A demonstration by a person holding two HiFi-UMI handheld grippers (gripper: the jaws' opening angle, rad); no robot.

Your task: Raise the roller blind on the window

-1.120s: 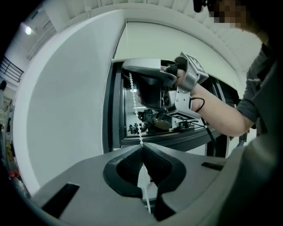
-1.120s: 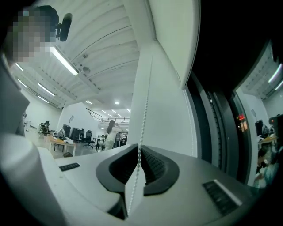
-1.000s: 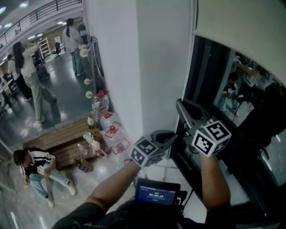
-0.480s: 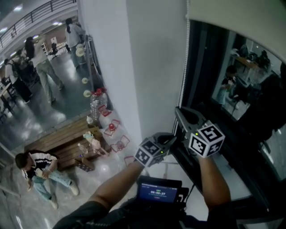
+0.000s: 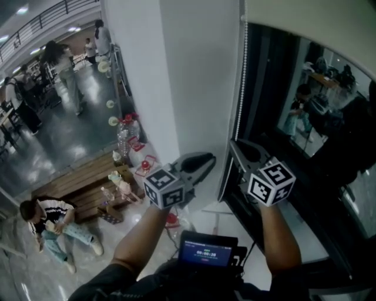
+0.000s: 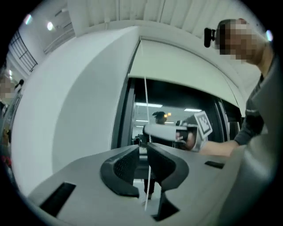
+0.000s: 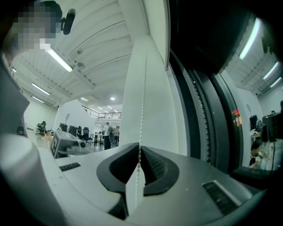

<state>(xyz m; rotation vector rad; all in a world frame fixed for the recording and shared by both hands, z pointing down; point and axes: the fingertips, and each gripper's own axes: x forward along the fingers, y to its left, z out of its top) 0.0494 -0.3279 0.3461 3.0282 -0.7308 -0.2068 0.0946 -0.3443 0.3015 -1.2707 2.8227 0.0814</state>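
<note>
A: State of left gripper (image 6: 142,152)?

B: Part open, with a narrow gap between the jaws. Just been opening. Bead chain (image 6: 145,101) lined up with that gap in left gripper view, not pinched by either pad. Inside the jaws or just past the tips: cannot tell. Nothing held.

A: Position in head view?

B: Lower centre of frame, in front of the white wall (image 5: 194,76). Tips a little left of the chain, marker cube toward the camera.

A: Right gripper (image 7: 139,153)?

B: Closed onto the bead chain. Ribbed pads together on one strand in right gripper view, beads above the tips and more hanging below them. Firm grip, no gap visible apart from the chain's own thickness.

A: Position in head view?

B: Lower right of centre, tips up against the left edge of the dark window (image 5: 317,117). Near the left gripper, not touching it.

A: Location of roller blind (image 5: 305,17)?

B: Upper right of head view, pale, covering only the top of the window. Lower hem slanting across the upper right corner, dark glass with reflections beneath. Chain dropping from upper centre down the window's left edge.
</note>
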